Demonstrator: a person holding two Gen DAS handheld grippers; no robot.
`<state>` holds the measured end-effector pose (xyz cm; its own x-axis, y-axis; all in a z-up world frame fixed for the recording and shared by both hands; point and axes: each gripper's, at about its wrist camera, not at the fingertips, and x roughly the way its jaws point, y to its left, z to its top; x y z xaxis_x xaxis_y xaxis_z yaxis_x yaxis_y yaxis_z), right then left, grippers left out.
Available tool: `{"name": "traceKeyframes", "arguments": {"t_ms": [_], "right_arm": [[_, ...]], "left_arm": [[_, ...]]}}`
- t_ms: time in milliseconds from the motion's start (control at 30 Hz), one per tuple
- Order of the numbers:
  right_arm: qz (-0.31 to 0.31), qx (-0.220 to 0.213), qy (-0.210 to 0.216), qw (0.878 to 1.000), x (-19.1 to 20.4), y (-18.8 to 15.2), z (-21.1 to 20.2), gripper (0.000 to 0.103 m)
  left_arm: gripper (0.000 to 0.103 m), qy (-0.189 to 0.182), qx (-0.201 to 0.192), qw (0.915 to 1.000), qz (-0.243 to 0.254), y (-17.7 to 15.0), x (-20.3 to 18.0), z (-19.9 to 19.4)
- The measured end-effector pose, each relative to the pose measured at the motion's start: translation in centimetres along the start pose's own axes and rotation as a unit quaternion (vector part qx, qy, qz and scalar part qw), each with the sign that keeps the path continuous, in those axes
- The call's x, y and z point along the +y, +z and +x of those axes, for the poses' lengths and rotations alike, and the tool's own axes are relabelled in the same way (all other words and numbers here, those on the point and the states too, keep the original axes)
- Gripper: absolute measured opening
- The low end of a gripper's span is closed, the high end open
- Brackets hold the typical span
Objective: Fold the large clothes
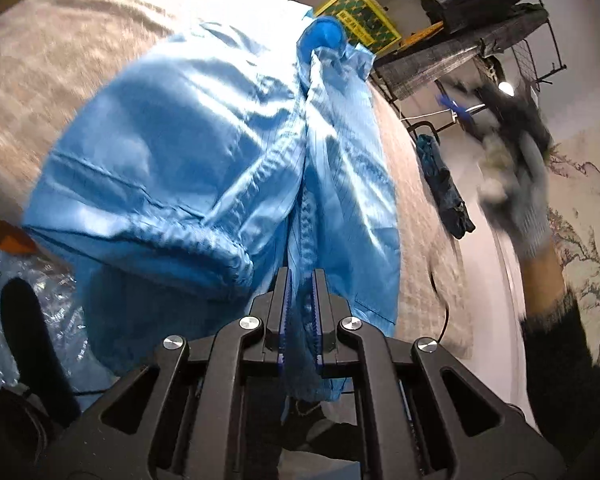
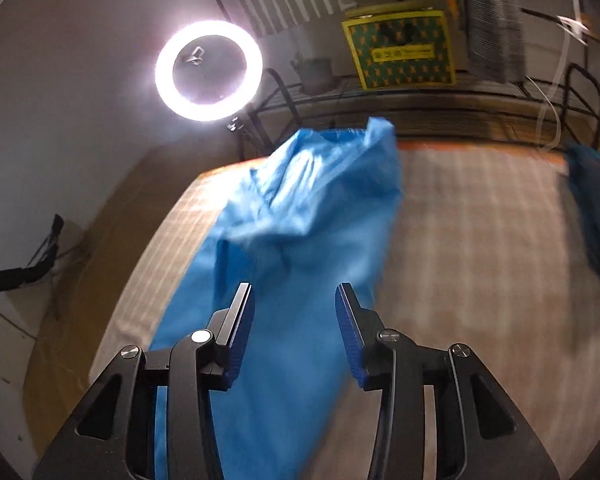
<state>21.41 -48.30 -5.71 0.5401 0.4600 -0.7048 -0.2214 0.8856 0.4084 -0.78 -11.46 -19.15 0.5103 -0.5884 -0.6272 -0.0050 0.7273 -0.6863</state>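
Note:
A large light-blue garment (image 1: 203, 168) lies bunched on a beige checked bed cover (image 1: 59, 80). My left gripper (image 1: 301, 276) is shut on a ridged seam of the garment, and cloth hangs down between its pads. In the right wrist view the same blue garment (image 2: 300, 220) stretches away across the bed cover (image 2: 480, 260). My right gripper (image 2: 295, 292) is open above it with nothing between its fingers. The right hand in a grey glove (image 1: 528, 184) shows blurred at the right of the left wrist view.
A dark blue garment (image 2: 596, 208) lies at the bed's right edge. A metal rack (image 2: 420, 96) with a yellow-green box (image 2: 400, 48) stands behind the bed. A lit ring light (image 2: 208, 70) stands at the far left. Clear plastic bags (image 1: 39, 312) lie beside the bed.

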Motion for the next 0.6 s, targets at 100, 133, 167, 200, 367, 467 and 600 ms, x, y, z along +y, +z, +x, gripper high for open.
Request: {"name": "traceKeyframes", "arguments": {"t_ms": [100, 133, 167, 200, 367, 467, 600], "right_arm": [[0.011, 0.009, 0.019, 1.000, 0.4, -4.9, -4.0, 0.040], [0.013, 0.011, 0.023, 1.000, 0.6, -6.7, -5.3, 0.042], [0.014, 0.014, 0.025, 0.999, 0.8, -8.2, -6.1, 0.043], [0.014, 0.018, 0.029, 0.999, 1.1, -9.8, -6.8, 0.049], [0.026, 0.051, 0.052, 0.997, 1.6, -16.6, -6.1, 0.055], [0.041, 0.074, 0.060, 0.995, 1.6, -20.0, -4.0, 0.055], [0.064, 0.099, 0.072, 0.991, 1.5, -22.7, -0.9, 0.055]], "left_arm": [[0.011, -0.005, -0.005, 0.9999, 0.014, -0.1, -0.3, -2.0], [0.015, -0.015, -0.007, 0.9997, 0.015, -0.2, -0.4, -3.0], [0.030, -0.024, -0.009, 0.9995, 0.016, -0.2, -0.3, -3.7], [0.044, -0.029, -0.011, 0.9992, 0.023, -0.2, -0.3, -4.9], [0.062, 0.018, -0.010, 0.9982, 0.056, 2.3, 1.7, -8.1], [0.062, 0.048, 0.003, 0.9986, 0.023, 4.9, 5.4, -8.2], [0.062, 0.069, 0.030, 0.9972, -0.007, 6.5, 8.8, -6.4]]}}
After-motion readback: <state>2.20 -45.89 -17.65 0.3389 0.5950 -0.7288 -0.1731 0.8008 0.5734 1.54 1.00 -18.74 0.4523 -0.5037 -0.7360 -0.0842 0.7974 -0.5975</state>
